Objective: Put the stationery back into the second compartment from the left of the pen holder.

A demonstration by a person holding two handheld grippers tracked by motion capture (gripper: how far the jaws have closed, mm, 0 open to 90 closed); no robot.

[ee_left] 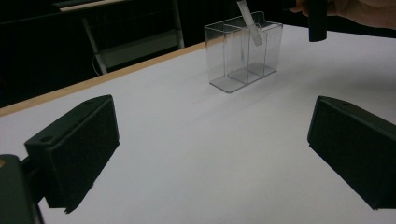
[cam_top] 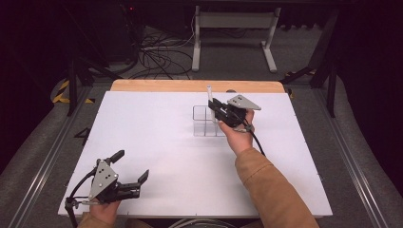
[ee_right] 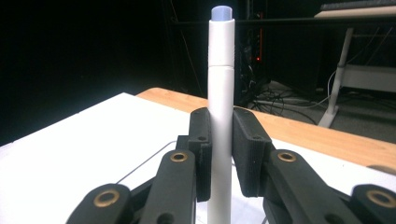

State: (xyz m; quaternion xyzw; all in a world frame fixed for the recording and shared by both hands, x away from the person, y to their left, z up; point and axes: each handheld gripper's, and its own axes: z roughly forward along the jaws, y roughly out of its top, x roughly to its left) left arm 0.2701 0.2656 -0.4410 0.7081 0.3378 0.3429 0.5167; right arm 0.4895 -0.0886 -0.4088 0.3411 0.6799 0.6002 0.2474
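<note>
A white pen [ee_right: 222,93] with a pale blue end stands upright between the pads of my right gripper [ee_right: 222,149], which is shut on it. In the high view the right gripper [cam_top: 215,106] holds the pen [cam_top: 209,91] over a clear plastic box with compartments [cam_top: 205,122] near the table's middle back. The left gripper view shows the pen [ee_left: 251,25] tilted, its lower part seen through the top of the clear box [ee_left: 233,65]. My left gripper [cam_top: 130,166] rests at the front left of the table, jaws wide apart with nothing between them.
The white table top [cam_top: 157,137] has a wooden strip [cam_top: 190,86] along its far edge. Beyond it stand a white table frame [cam_top: 233,33] and loose cables [cam_top: 157,57] on the floor. A tan-sleeved forearm [cam_top: 271,185] reaches in from the front right.
</note>
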